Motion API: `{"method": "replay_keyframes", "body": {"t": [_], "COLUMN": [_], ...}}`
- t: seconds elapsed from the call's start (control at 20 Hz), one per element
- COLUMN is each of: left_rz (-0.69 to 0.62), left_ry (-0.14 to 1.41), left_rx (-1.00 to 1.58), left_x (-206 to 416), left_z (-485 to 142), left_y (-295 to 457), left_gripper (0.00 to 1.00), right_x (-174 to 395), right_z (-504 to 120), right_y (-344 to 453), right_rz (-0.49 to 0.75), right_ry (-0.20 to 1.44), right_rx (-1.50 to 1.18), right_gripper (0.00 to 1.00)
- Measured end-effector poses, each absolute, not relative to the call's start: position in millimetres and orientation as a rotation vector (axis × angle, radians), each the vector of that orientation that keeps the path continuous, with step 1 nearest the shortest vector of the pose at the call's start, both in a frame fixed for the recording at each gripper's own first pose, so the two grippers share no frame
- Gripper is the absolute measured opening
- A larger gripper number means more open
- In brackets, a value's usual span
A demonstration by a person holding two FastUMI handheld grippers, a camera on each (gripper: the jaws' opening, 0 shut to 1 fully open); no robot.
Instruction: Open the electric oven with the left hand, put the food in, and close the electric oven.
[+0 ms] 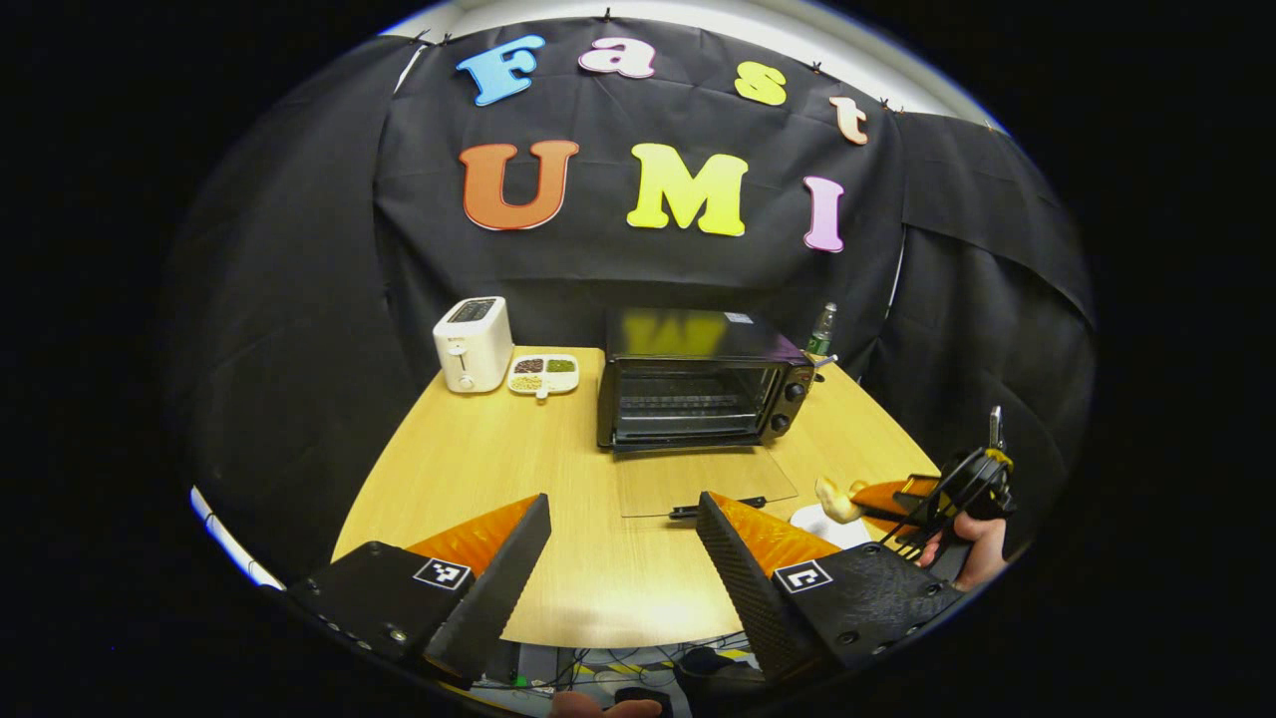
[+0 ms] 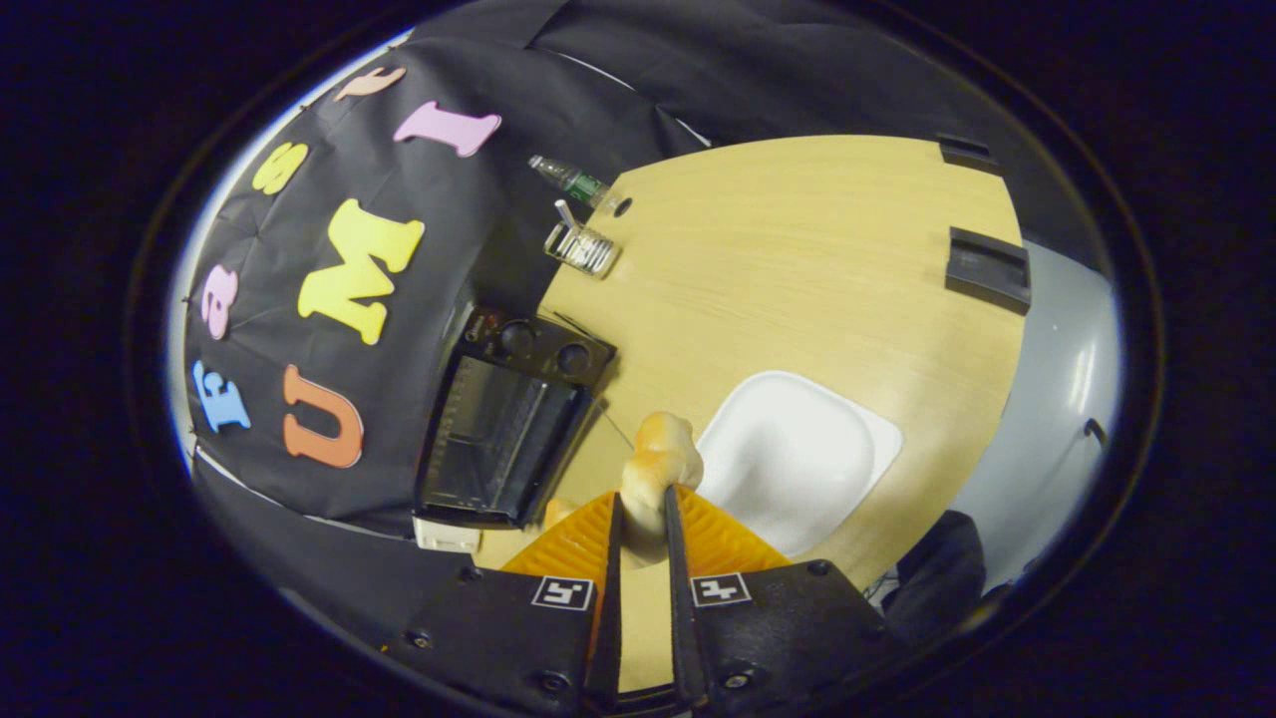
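Note:
The black electric oven (image 1: pixel 698 379) stands at the back of the wooden table, its glass door (image 1: pixel 703 481) folded down flat onto the tabletop with the handle (image 1: pixel 716 508) toward me. My left gripper (image 1: pixel 623 529) hovers open over the near table edge, nothing between its fingers. To the right, my right gripper (image 1: pixel 877 504) holds a pale bread-like piece of food (image 1: pixel 835 499) above the white plate (image 1: pixel 832 529). In the right gripper view that gripper (image 2: pixel 641 514) is shut on the food (image 2: pixel 658 469), with the plate (image 2: pixel 793 459) beside it and the open oven (image 2: pixel 498 429) to the left.
A white toaster (image 1: pixel 474 344) and a small divided dish of food (image 1: pixel 543 374) sit at the back left. A bottle (image 1: pixel 821 329) stands behind the oven's right side, with a metal rack (image 2: pixel 581 246) near it. Black clamps (image 2: pixel 987 264) grip the table's edge.

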State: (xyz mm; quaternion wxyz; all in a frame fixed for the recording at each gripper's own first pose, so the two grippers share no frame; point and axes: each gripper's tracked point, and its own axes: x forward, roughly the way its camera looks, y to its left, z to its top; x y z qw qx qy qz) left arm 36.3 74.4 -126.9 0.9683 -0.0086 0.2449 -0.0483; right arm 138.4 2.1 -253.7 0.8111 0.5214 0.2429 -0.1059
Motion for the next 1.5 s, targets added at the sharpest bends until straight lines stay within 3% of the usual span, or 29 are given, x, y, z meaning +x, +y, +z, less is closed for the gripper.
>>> {"method": "replay_keyframes", "body": {"t": [0.2,0.25,0.35,0.4,0.55,0.9,0.95,1.05,1.15,1.3,1.5], "left_rz": [-0.050,-0.038,-0.017,-0.005,0.030,0.060,0.063,0.072,0.069,0.058,0.047], "left_ry": [0.492,0.496,0.512,0.520,0.534,0.583,0.586,0.604,0.614,0.613,0.618], "left_rx": [-0.019,-0.017,-0.012,-0.009,-0.007,0.016,0.030,0.044,0.032,0.051,0.052], "left_x": [31,29,24,22,22,20,20,20,21,25,28], "left_z": [-123,-123,-125,-127,-129,-134,-133,-137,-137,-135,-137], "left_y": [94,99,108,111,125,138,141,146,144,143,142], "left_gripper": [0.95,0.95,0.95,0.95,0.95,0.95,0.95,0.95,0.95,0.95,0.96], "right_x": [193,208,236,249,287,361,370,386,403,417,421], "right_z": [-239,-237,-234,-232,-232,-248,-249,-256,-261,-264,-265], "right_y": [36,43,56,62,76,92,90,89,95,95,95], "right_rz": [-0.156,-0.151,-0.138,-0.137,-0.150,-0.192,-0.205,-0.216,-0.208,-0.209,-0.213], "right_ry": [0.489,0.473,0.457,0.448,0.410,0.372,0.354,0.348,0.347,0.324,0.313], "right_rx": [1.105,1.110,1.137,1.161,1.228,1.328,1.330,1.337,1.378,1.372,1.382], "right_gripper": [0.20,0.24,0.20,0.24,0.20,0.22,0.24,0.19,0.24,0.20,0.30]}}
